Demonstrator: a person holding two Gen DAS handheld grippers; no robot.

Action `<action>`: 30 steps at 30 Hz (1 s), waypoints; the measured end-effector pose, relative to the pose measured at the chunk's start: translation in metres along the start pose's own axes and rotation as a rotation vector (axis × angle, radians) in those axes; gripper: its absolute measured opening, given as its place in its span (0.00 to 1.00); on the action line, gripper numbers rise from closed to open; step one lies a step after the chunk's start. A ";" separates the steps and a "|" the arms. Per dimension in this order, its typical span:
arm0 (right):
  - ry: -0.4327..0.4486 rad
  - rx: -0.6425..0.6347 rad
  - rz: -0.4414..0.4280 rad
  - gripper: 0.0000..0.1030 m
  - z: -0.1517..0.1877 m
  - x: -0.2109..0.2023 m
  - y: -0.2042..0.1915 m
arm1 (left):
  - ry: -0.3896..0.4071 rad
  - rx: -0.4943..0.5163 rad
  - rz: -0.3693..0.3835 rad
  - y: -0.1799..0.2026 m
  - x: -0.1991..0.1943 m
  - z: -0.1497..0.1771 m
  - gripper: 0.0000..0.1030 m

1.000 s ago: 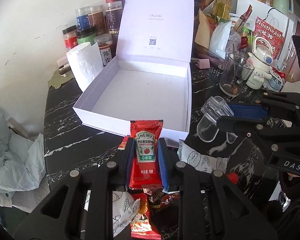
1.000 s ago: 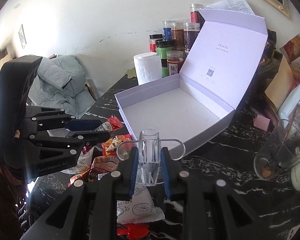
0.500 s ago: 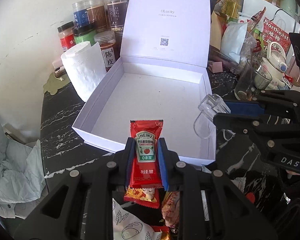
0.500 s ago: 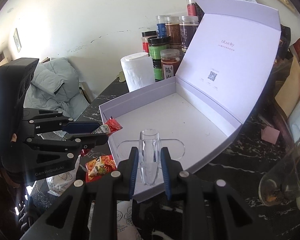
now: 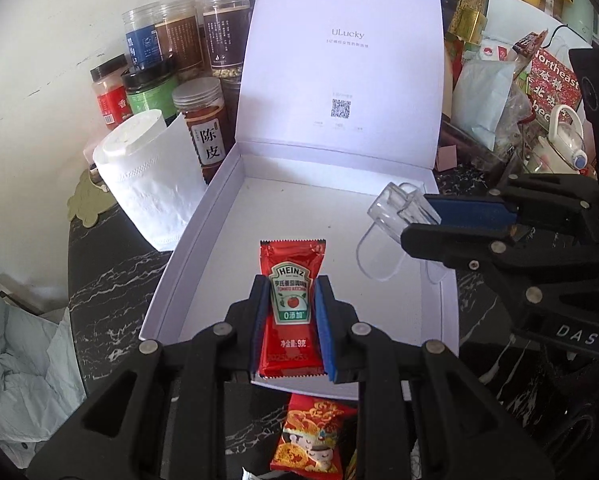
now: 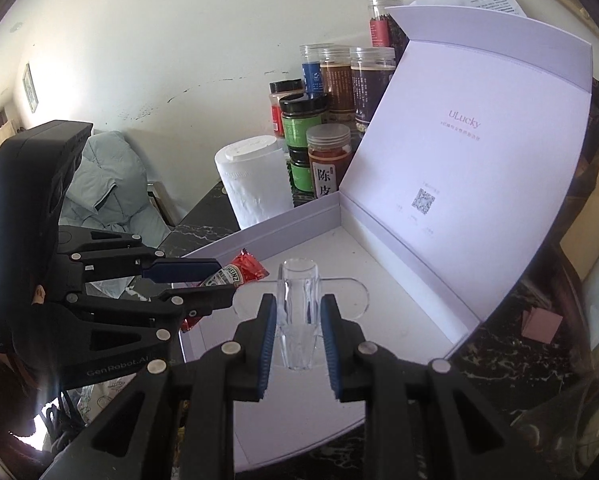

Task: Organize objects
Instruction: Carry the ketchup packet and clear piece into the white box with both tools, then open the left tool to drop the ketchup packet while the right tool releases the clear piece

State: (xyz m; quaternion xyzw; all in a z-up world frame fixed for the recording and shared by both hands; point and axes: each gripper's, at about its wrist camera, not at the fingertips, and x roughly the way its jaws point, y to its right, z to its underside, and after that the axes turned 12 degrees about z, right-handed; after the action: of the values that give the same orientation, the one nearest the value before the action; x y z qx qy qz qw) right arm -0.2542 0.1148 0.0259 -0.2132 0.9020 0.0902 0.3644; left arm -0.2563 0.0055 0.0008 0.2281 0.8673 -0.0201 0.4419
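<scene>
Left gripper (image 5: 290, 312) pinching ketchup packet (image 5: 291, 300), right gripper (image 6: 298, 320) pinching clear plastic piece (image 6: 299, 304), both above open white box (image 5: 203, 216).

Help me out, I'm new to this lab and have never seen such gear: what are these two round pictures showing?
No robot here: a person holds one pair of tongs in each hand, and a fisheye camera on each looks along its fingers. In the left view, the left tongs are shut on a red ketchup packet over an open white box. In the right view, the right tongs are shut on a clear plastic piece above the same box. Jars and a paper roll stand beside it on a dark marble table.
</scene>
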 end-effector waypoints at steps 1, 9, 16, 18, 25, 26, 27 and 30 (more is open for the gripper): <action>0.003 0.002 0.004 0.21 -0.004 0.001 0.001 | 0.007 0.003 -0.004 -0.002 0.001 -0.005 0.21; 0.008 0.007 0.020 0.21 -0.025 0.018 0.011 | 0.024 0.047 -0.022 -0.009 0.014 -0.034 0.21; -0.011 0.049 0.043 0.21 -0.030 0.046 0.020 | -0.010 0.008 -0.011 -0.026 0.042 -0.047 0.21; -0.022 0.065 0.050 0.21 -0.028 0.056 0.024 | -0.024 0.002 -0.012 -0.029 0.049 -0.048 0.21; -0.100 0.068 0.070 0.21 -0.016 0.091 0.034 | -0.075 -0.022 -0.024 -0.042 0.079 -0.047 0.21; -0.108 0.069 0.067 0.21 -0.015 0.094 0.034 | -0.088 -0.025 -0.021 -0.043 0.084 -0.046 0.21; -0.115 0.070 0.064 0.21 -0.014 0.097 0.034 | -0.099 -0.027 -0.018 -0.043 0.088 -0.045 0.21; -0.147 0.070 0.063 0.21 -0.012 0.105 0.034 | -0.114 -0.022 -0.014 -0.042 0.095 -0.042 0.21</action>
State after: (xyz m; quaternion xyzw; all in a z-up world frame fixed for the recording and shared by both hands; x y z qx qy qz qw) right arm -0.3441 0.1081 -0.0384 -0.1645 0.8818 0.0857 0.4337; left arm -0.3535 0.0138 -0.0547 0.2157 0.8425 -0.0265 0.4929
